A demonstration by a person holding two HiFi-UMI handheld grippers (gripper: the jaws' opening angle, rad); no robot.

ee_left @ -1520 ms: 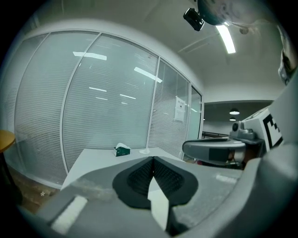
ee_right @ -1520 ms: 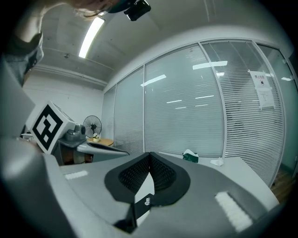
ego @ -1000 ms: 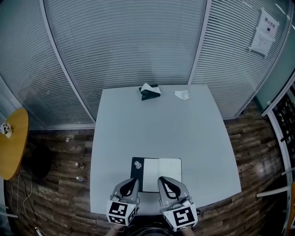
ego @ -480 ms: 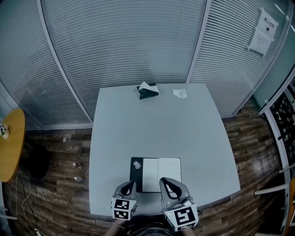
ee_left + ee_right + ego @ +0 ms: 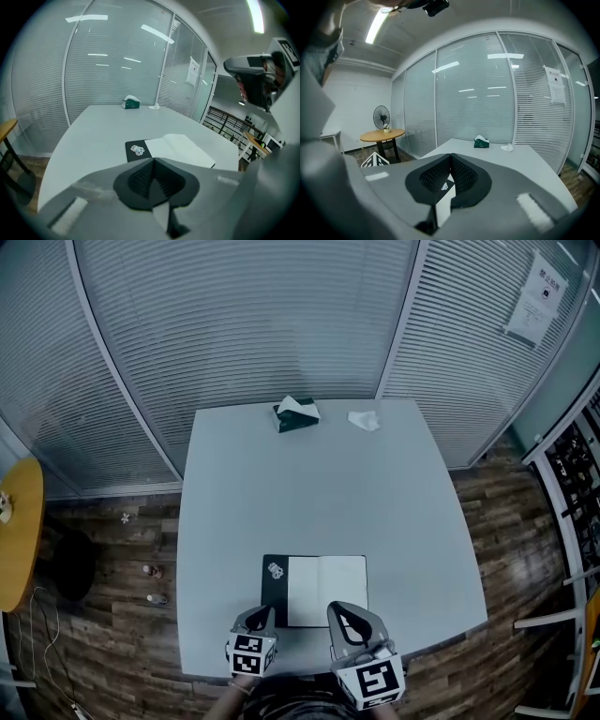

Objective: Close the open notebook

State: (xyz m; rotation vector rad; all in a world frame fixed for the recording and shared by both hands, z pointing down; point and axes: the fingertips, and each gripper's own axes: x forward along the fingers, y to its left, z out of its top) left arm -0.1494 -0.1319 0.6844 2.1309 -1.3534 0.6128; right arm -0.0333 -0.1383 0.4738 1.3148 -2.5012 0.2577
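An open notebook (image 5: 314, 590) lies flat near the front edge of the pale grey table (image 5: 319, 493). Its white pages face up, and its black cover with a small sticker (image 5: 275, 570) shows at the left. My left gripper (image 5: 263, 613) is shut and empty, low over the table just in front of the notebook's left corner. The left gripper view shows the notebook (image 5: 174, 149) right beyond the closed tips (image 5: 153, 161). My right gripper (image 5: 343, 608) hangs over the notebook's front edge with its jaws (image 5: 451, 157) also shut, holding nothing.
A dark green tissue box (image 5: 295, 414) and a crumpled tissue (image 5: 364, 420) sit at the table's far edge. Glass walls with blinds stand behind. A round wooden table (image 5: 14, 521) is at the left, with a fan (image 5: 380, 115) near it.
My left gripper has sunk toward the table and looks smaller and lower in the head view. The right gripper has stayed where it was, and the notebook has not moved.
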